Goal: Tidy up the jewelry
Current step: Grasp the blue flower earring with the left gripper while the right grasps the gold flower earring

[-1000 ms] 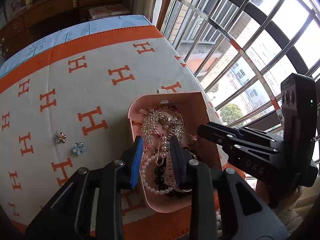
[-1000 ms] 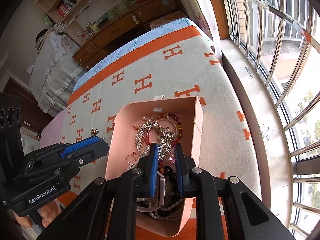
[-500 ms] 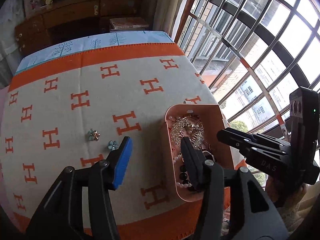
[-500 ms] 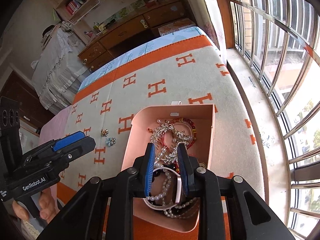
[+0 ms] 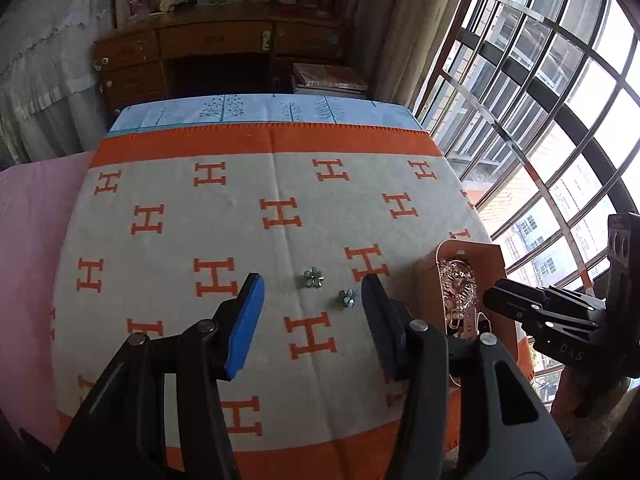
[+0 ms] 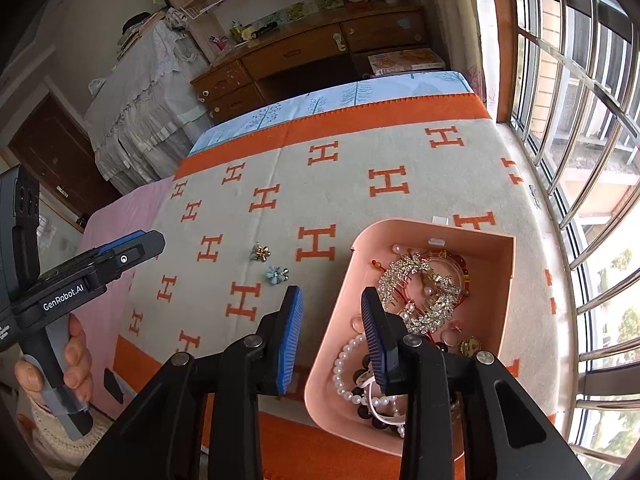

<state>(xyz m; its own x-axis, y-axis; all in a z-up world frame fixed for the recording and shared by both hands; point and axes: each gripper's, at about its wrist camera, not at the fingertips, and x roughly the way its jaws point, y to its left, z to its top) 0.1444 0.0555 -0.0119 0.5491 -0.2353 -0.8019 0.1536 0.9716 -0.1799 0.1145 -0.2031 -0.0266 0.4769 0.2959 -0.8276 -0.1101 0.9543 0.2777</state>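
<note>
A pink box [image 6: 476, 240] full of jewelry sits on the orange-and-grey H-pattern blanket; a rhinestone hair comb [image 6: 420, 284] and a pearl strand [image 6: 348, 368] lie in it. The box also shows in the left wrist view [image 5: 492, 256]. Two small flower clips lie on the blanket left of the box: a gold-centred one [image 5: 313, 278] [image 6: 260, 252] and a light blue one [image 5: 348, 298] [image 6: 277, 274]. My left gripper [image 5: 312, 300] is open and empty, above the blanket just short of the clips. My right gripper [image 6: 332, 332] is open and empty over the box's left wall.
The blanket [image 5: 240, 208] covers a table beside a barred window [image 6: 580, 120] on the right. A wooden desk with drawers [image 5: 208, 52] stands beyond the far edge. Pink cloth [image 5: 28, 216] lies to the left.
Both grippers have lifted and pulled back from the box. The left one opened wide and swung left over the two flower clips. The right one opened and released the jewelry it was pinching.
</note>
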